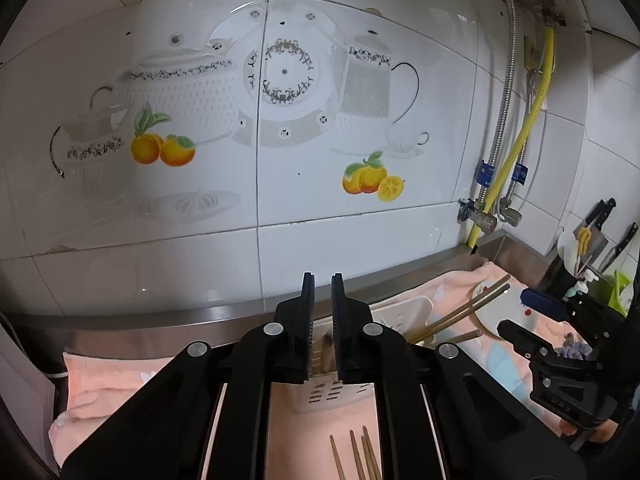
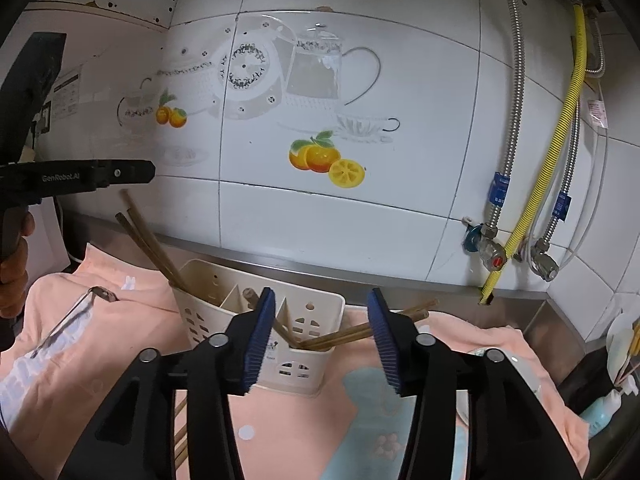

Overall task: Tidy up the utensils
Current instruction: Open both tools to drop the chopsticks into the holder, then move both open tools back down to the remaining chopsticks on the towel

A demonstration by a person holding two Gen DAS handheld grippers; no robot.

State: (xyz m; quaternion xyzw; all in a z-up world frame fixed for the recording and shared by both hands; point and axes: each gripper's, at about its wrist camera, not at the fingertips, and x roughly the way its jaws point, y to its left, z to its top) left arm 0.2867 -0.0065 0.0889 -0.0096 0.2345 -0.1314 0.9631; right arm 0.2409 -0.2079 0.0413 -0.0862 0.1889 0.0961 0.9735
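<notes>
The left gripper blocks most of the white utensil holder, so its compartments cannot be read in the left wrist view. Loose chopsticks on the peach towel are cut off by the bottom edge. In the right wrist view, the right gripper covers the holder's front wall, and a metal utensil lying left is too blurred to name.

"GenRobot.AI" stands in pale letters on the left tool's black body; other labels are unreadable.
</notes>
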